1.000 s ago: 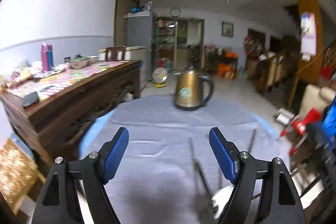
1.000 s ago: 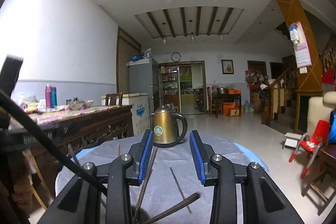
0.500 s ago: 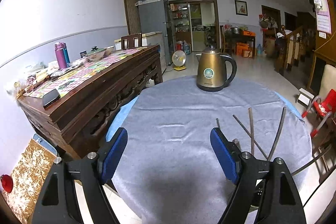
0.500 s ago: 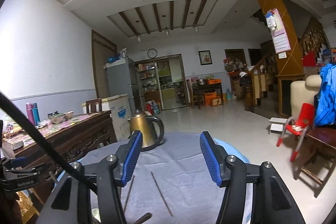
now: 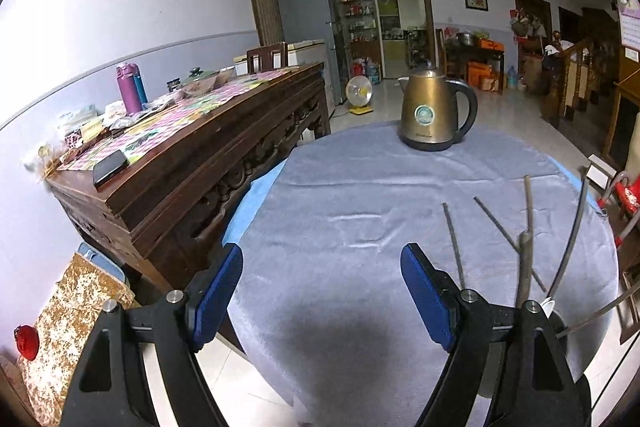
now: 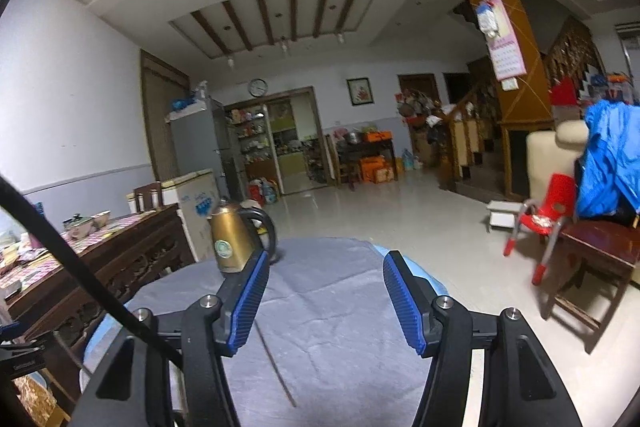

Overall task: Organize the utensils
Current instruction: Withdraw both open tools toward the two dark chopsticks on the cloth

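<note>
Several thin dark chopsticks [image 5: 498,223] stand fanned out on the right side of the round grey-clothed table [image 5: 360,195]; their lower ends are hidden behind my left gripper's right finger, beside a small white object [image 5: 549,305]. My left gripper [image 5: 322,291] is open and empty above the table's near part, left of the chopsticks. My right gripper [image 6: 325,301] is open and empty, raised above the table. One chopstick [image 6: 276,367] lies on the cloth below its jaws.
A gold electric kettle [image 5: 434,111] stands at the table's far edge, also in the right wrist view [image 6: 236,239]. A long carved wooden sideboard [image 5: 192,155] with clutter stands at the left. A red child's chair [image 6: 544,223] and a wooden stool [image 6: 596,255] stand at the right.
My right gripper has opened wider, risen and swung right, away from the chopsticks. My left gripper has pulled back and risen, so more of the table and the chopsticks show.
</note>
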`<state>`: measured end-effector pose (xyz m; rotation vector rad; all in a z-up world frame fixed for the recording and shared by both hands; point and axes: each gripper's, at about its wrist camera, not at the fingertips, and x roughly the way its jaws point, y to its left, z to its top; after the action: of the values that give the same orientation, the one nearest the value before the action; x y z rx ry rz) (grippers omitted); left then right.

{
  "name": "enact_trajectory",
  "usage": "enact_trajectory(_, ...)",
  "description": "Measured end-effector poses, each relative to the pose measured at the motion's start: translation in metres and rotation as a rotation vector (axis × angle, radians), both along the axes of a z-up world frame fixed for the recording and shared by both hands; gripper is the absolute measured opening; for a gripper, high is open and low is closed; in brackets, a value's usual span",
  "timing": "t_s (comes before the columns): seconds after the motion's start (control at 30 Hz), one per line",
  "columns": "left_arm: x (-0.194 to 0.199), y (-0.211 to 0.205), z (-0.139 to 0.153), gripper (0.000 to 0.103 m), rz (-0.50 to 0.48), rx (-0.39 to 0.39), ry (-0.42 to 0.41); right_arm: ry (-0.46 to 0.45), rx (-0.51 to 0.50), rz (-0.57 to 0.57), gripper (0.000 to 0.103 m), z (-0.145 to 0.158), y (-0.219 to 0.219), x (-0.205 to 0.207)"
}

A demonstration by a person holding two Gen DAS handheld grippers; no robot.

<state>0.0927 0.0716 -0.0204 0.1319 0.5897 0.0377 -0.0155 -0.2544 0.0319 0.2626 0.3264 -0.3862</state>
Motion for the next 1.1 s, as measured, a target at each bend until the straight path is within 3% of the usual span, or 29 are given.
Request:
enact_trajectory(0.33,0.011,0.012,-0.021,0.082,0.04,0.017,0.078,0.123,0.09,-0.069,0.063,-0.029,-0.037,0.0)
enact_trajectory(1.1,0.037,0.026,-0.065,0.082,0.063,0.014,0.216,0.347,0.204,-0.039,0.063,-0.094,-0.038,0.03)
